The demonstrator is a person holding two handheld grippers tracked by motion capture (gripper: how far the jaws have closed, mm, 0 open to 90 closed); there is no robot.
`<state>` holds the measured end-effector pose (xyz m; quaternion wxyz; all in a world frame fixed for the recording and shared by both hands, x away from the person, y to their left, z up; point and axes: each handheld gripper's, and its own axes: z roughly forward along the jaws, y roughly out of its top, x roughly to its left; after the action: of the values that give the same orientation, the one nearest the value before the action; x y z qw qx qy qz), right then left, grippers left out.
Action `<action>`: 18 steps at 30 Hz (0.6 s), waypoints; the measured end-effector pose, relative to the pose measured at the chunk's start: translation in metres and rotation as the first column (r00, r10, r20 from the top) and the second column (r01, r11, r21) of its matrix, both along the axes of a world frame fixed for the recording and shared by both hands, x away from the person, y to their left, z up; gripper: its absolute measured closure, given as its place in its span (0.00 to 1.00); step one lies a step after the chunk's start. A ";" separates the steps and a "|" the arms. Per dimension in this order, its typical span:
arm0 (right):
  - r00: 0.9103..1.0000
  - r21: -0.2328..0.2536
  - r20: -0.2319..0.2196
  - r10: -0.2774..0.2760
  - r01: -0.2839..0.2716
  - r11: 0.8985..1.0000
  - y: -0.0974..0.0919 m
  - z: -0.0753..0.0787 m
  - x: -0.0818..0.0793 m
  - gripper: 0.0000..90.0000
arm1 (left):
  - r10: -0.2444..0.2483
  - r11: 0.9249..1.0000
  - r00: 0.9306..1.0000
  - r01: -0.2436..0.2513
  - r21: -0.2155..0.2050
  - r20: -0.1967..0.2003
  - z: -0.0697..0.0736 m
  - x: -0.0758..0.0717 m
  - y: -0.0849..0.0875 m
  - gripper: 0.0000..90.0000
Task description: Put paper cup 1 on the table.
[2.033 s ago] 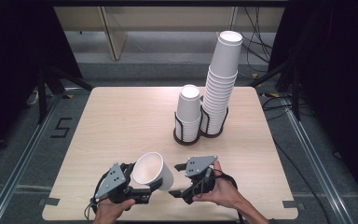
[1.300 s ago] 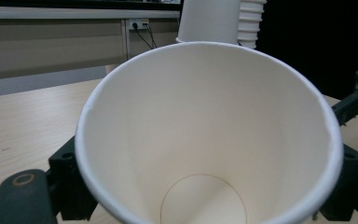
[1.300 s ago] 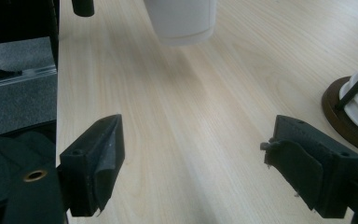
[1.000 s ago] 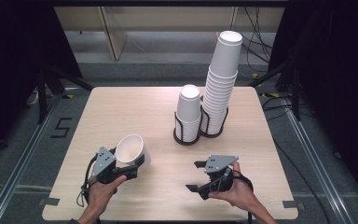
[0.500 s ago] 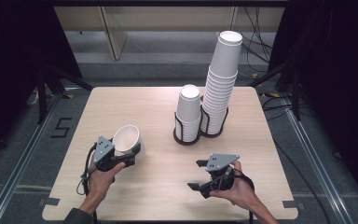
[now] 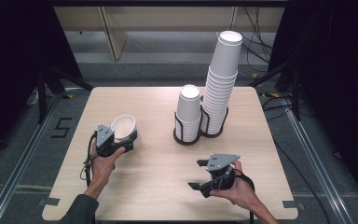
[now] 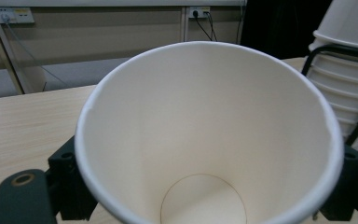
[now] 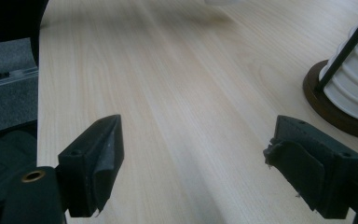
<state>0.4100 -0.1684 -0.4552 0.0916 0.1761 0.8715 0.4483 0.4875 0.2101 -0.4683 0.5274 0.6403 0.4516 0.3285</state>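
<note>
A white paper cup sits between the jaws of my left gripper over the left part of the wooden table. The jaws are shut on its sides. The cup is tilted, its mouth facing up and back at the hand. In the left gripper view I look straight into the empty cup, with a black finger on either side. My right gripper hovers at the front right of the table, open. Nothing lies between its pads but bare wood.
Two black wire holders stand at the middle back of the table. One holds a short cup stack, the other a tall leaning stack. The near holder's round base shows in the right gripper view. Dark floor and cables surround the table.
My left gripper has carried the cup away from the right gripper, leftward and farther from the table's front edge. The right gripper drew a little to the right early on and has since kept still.
</note>
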 end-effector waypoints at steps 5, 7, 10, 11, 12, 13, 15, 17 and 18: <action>1.000 -0.003 -0.005 0.004 -0.004 1.000 0.000 -0.001 0.000 0.20 | 0.026 1.000 1.000 -0.026 -0.002 0.001 -0.004 0.014 0.002 0.15; 1.000 -0.005 -0.004 0.005 -0.005 1.000 0.000 -0.001 0.001 0.20 | 0.035 0.999 0.999 -0.035 -0.001 -0.002 -0.007 0.019 0.003 0.15; 1.000 -0.009 -0.018 0.004 -0.004 1.000 0.000 -0.002 0.000 0.20 | 0.036 0.999 0.999 -0.036 0.003 -0.009 -0.009 0.027 0.002 0.15; 1.000 -0.010 -0.021 0.004 -0.004 1.000 0.000 -0.002 0.000 0.20 | 0.036 0.999 0.999 -0.036 0.004 -0.017 -0.010 0.031 0.002 0.15; 1.000 -0.002 -0.003 0.004 -0.004 1.000 0.001 -0.003 0.001 0.20 | 0.041 0.999 0.999 -0.041 0.007 -0.016 -0.010 0.033 0.002 0.15; 1.000 -0.003 -0.013 0.001 -0.001 1.000 0.001 -0.003 0.000 0.20 | 0.047 0.999 0.999 -0.046 0.008 -0.021 -0.011 0.036 0.002 0.15; 1.000 -0.003 -0.006 0.003 -0.003 1.000 0.001 -0.003 0.001 0.20 | 0.049 0.999 0.999 -0.049 -0.002 -0.023 -0.011 0.041 0.002 0.15; 1.000 -0.008 -0.018 0.003 -0.003 1.000 0.001 -0.004 0.000 0.20 | 0.053 0.998 0.998 -0.054 -0.013 -0.026 -0.012 0.046 0.002 0.15; 1.000 -0.011 -0.010 0.002 -0.003 1.000 0.001 -0.004 0.000 0.20 | 0.056 0.998 0.998 -0.056 -0.016 -0.024 -0.012 0.049 0.002 0.15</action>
<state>0.4104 -0.1672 -0.4589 0.0877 0.1767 0.8748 0.4425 0.5361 0.2118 -0.4805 0.5180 0.6268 0.4781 0.3320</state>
